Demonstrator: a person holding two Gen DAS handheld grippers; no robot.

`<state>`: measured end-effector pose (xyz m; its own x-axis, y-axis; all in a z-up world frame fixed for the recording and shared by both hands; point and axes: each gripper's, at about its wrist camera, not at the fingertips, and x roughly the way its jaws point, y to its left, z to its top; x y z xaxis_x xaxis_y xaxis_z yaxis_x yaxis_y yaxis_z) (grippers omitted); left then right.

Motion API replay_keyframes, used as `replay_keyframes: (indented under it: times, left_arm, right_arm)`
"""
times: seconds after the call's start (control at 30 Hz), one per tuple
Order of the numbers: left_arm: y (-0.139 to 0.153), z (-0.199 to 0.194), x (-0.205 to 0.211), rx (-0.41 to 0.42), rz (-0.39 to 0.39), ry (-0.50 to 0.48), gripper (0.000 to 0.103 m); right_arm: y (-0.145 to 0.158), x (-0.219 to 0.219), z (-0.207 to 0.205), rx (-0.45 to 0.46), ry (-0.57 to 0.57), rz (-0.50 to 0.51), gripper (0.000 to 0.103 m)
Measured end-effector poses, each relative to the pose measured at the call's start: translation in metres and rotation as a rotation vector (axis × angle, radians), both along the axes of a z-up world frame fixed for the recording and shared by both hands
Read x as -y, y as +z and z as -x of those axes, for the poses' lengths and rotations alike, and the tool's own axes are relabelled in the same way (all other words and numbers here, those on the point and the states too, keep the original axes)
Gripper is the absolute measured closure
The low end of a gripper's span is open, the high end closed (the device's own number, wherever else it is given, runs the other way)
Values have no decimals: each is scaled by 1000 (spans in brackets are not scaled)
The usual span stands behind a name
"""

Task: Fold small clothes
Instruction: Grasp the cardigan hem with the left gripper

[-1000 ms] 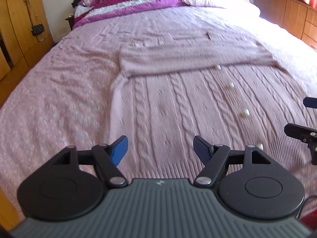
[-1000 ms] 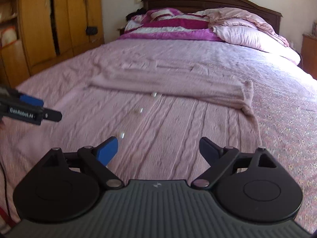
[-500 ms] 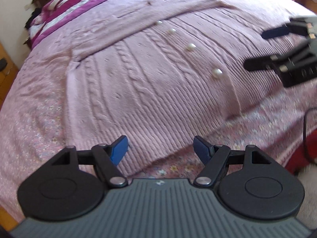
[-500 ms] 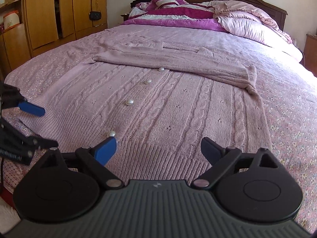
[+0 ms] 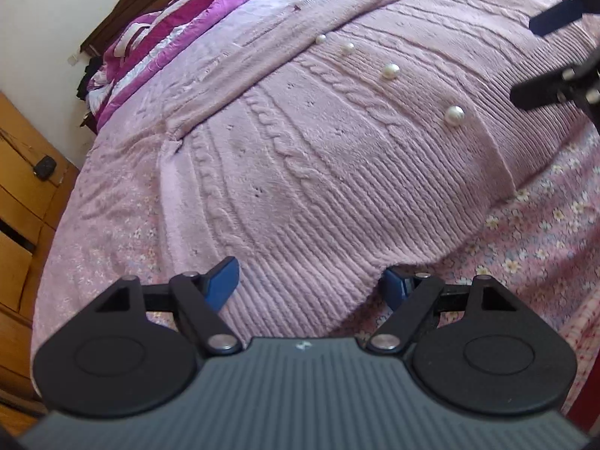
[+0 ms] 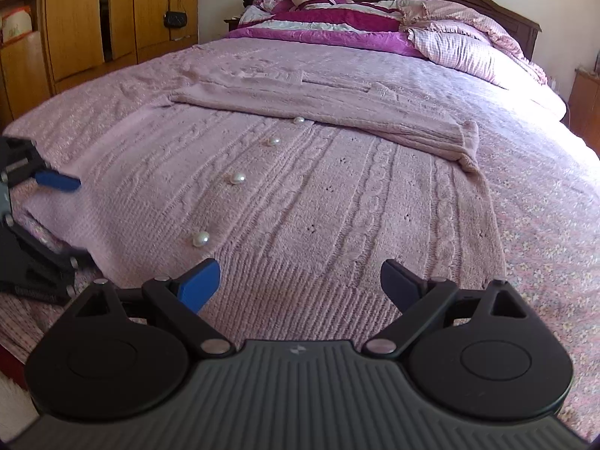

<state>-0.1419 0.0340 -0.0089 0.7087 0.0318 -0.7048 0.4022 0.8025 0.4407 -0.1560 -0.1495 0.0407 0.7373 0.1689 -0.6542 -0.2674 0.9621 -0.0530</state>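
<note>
We are seeing the bed (image 6: 525, 157) carrying the pink cable-knit cardigan (image 6: 337, 195), lying flat, sleeves folded across. Left gripper (image 5: 311, 281) is opening, straddling its hem corner. Right gripper (image 6: 300, 281) is hovering, jaws spread, over the hem.

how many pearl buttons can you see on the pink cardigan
4. They run in a line up the cardigan front: one nearest the hem, the next further up, a third, and the last at the edge of the folded-over sleeve, which may hide more.
</note>
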Motion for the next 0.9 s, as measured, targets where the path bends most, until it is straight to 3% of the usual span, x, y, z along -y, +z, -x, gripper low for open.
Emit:
replay_keyframes:
  times: [0.1,0.27,0.67,0.7,0.77,0.8,0.83,0.9]
  left_arm:
    - [-3,-2,4,24,-16,-22,22]
    - [3,2,14,139,-54,-66,22]
    - [-1,-14,23,151,-30,-121,25]
    - [0,-16,22,150,-9,-124,30]
    - [4,-22,20,102,71,-137,71]
    - [7,-25,19,83,109,-132,81]
    - [10,-27,19,86,122,-119,91]
    - [16,-32,19,94,150,-101,94]
  right_arm:
    - [-2,-2,-1,-7,14,-9,7]
    - [-4,-6,-2,-14,29,-5,7]
    - [-7,-7,-3,-26,43,-7,7]
    - [-8,-8,-3,-27,45,-5,7]
    - [-8,-10,-3,-29,52,-2,7]
    - [-9,-11,-3,-28,57,1,7]
    - [-9,-12,-3,-27,61,5,7]
    - [-9,-14,-1,-24,72,16,7]
